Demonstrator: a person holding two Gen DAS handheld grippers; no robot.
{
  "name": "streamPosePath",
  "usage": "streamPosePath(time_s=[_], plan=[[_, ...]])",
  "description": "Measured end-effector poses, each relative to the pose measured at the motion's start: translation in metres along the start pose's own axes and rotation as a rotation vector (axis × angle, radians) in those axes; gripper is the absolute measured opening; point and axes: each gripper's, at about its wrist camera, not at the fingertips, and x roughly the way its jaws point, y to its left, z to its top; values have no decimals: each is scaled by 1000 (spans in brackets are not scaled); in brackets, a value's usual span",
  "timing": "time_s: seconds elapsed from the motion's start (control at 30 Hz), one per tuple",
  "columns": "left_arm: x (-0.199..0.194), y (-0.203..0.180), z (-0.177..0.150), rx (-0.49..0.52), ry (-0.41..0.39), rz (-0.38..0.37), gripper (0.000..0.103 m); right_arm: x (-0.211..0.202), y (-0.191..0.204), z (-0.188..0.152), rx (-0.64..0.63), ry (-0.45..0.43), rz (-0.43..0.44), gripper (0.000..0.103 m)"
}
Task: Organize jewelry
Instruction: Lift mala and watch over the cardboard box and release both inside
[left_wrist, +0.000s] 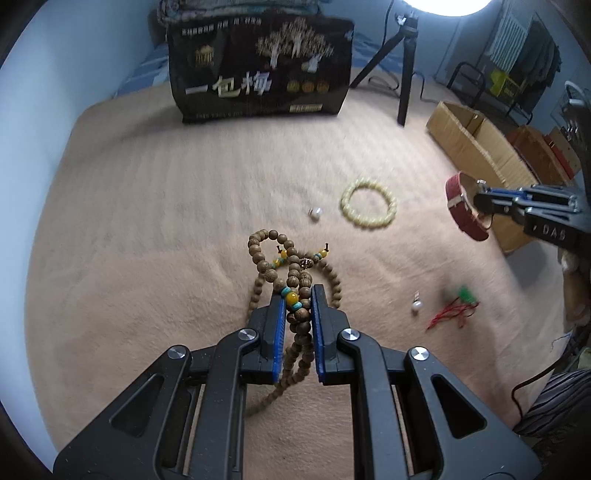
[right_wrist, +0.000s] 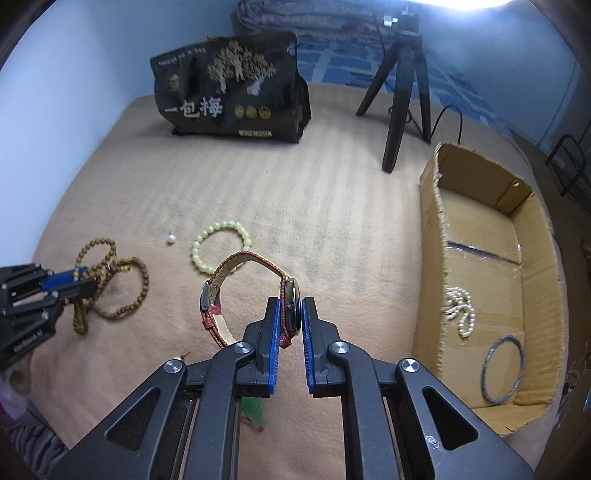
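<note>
Left wrist view, our left gripper (left_wrist: 298, 301) clamps brown wooden beads (left_wrist: 291, 273) at centre, our right gripper (right_wrist: 289, 314) pinches a red-strapped watch (right_wrist: 251, 295), cardboard box (right_wrist: 436, 206) at 3 o'clock.

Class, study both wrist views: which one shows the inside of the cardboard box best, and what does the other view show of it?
The right wrist view. The cardboard box lies open to it, showing a pearl strand and a metal bangle on the floor of the box. The left wrist view shows only its outer wall and rim at the right edge; the contents are hidden.
</note>
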Motion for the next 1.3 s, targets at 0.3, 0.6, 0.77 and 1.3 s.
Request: streamPosePath(time_s=[0.3, 0.6, 0.77, 1.3], plan=[[-43, -21, 20, 8, -90, -44, 11, -41, -10, -6, 5, -84, -4, 10], [-87, -47, 59, 16, -193, -86, 11, -80, -43, -20, 44, -147, -19, 10], [-107, -67, 83, 44, -245, -105, 11, -95, -71, -30, 82, -167, -42, 10], [-159, -176, 165, 219, -397, -172, 11, -125, -142, -48, 170, -203, -115, 10]])
